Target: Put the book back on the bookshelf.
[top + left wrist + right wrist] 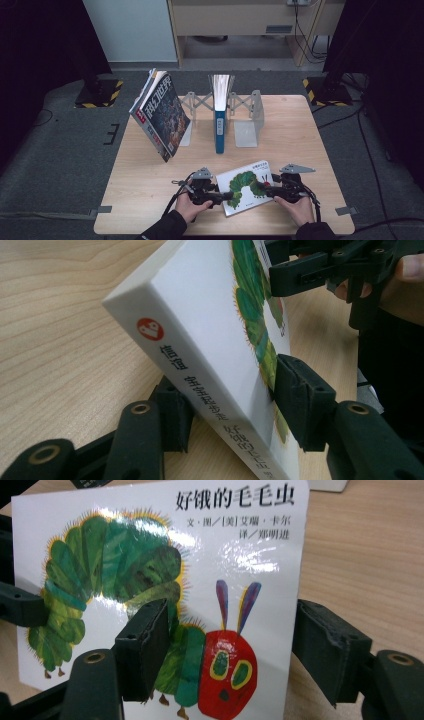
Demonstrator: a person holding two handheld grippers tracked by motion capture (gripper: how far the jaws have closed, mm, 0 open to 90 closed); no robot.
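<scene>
A white board book with a green caterpillar on its cover (245, 186) is near the table's front edge, held tilted between both grippers. My left gripper (228, 196) grips its left, spine side. In the left gripper view, one pad (295, 400) presses the cover and the other sits under the back of the book (200, 325), so the left gripper (230, 390) is shut on it. My right gripper (261, 190) holds the opposite side. In the right gripper view, one pad (145, 647) lies on the cover (150, 545) and the other is behind the book's edge, so the right gripper (230, 617) is shut on it.
A dark magazine (161, 116) leans at the back left of the wooden table (145, 175). A blue book (219, 120) stands upright in a grey metal expanding bookend (248, 120) at the back centre. A person's hands hold both grippers at the front edge.
</scene>
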